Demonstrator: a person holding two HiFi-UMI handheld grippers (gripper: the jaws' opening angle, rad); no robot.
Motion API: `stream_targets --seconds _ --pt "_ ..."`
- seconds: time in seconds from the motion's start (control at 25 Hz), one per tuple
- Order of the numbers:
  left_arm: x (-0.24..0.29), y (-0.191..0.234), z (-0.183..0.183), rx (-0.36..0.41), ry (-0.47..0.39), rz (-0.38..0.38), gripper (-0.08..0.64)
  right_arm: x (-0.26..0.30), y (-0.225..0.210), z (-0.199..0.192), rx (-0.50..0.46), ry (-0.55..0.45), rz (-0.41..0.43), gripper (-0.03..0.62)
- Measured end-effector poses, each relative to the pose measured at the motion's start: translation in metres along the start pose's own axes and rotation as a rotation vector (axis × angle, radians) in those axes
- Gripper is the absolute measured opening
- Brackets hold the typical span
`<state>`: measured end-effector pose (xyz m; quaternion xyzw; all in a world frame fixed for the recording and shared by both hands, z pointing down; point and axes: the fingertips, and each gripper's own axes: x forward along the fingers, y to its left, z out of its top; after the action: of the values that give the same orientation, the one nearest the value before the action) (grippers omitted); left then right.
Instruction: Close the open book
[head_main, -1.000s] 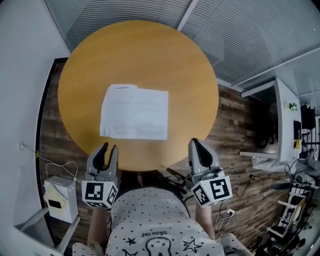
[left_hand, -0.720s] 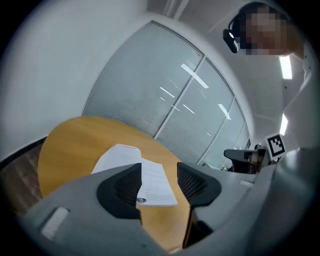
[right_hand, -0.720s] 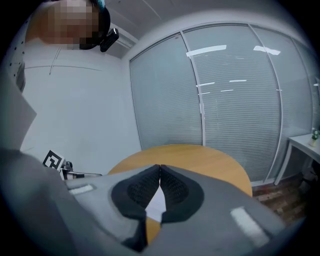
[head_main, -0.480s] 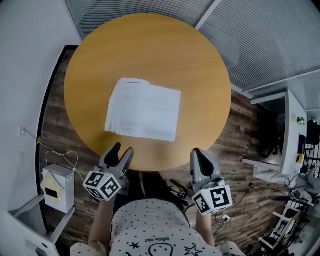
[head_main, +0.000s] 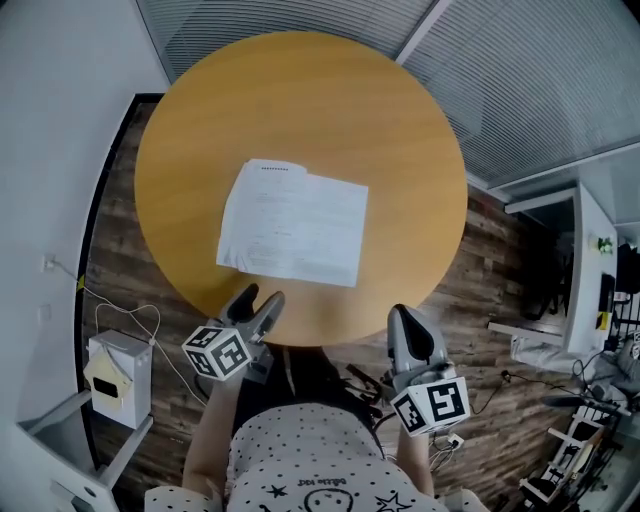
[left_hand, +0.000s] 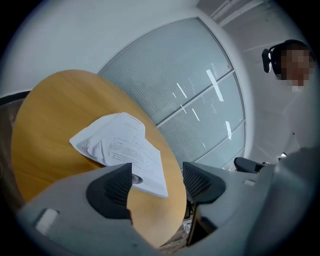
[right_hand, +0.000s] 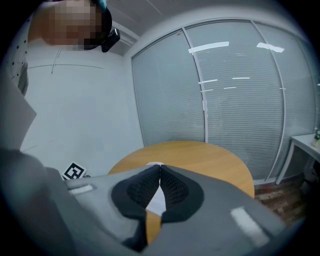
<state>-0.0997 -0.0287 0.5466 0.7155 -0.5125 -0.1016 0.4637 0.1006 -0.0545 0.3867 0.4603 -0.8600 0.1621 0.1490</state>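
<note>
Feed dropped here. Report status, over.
Left gripper opening, empty. Right gripper shut, empty. Book open, flat on table. Nothing blocking it.

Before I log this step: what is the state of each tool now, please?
Left tool: opening, nothing in it.
Right tool: closed, empty.

The table (head_main: 300, 110) is honey-orange wood. The book (head_main: 293, 222) shows 2 white pages with faint grey print. The floor (head_main: 470, 290) is dark brown planks (streaky). The shirt (head_main: 300, 450) is white with black dots and stars.
</note>
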Motion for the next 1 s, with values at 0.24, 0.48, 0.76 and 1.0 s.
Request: stream_targets --seconds 0.24,0.48,0.76,1.0 --pt "0.02 0.024 -0.015 -0.027 0.053 0.026 0.322 0.003 -0.002 -0.01 0.004 0.028 -0.009 0.005" --pt "0.039 0.043 -0.029 -0.051 0.109 0.039 0.336 0.002 -0.006 -0.02 0.012 0.051 -0.022 0.005" --pt "0.049 0.061 -0.032 -0.112 0.12 0.051 0.339 0.001 -0.009 -0.021 0.016 0.056 -0.043 0.005" --pt "0.057 0.069 -0.031 -0.232 0.089 0.031 0.339 0.0 -0.007 -0.022 -0.003 0.065 -0.053 0.005"
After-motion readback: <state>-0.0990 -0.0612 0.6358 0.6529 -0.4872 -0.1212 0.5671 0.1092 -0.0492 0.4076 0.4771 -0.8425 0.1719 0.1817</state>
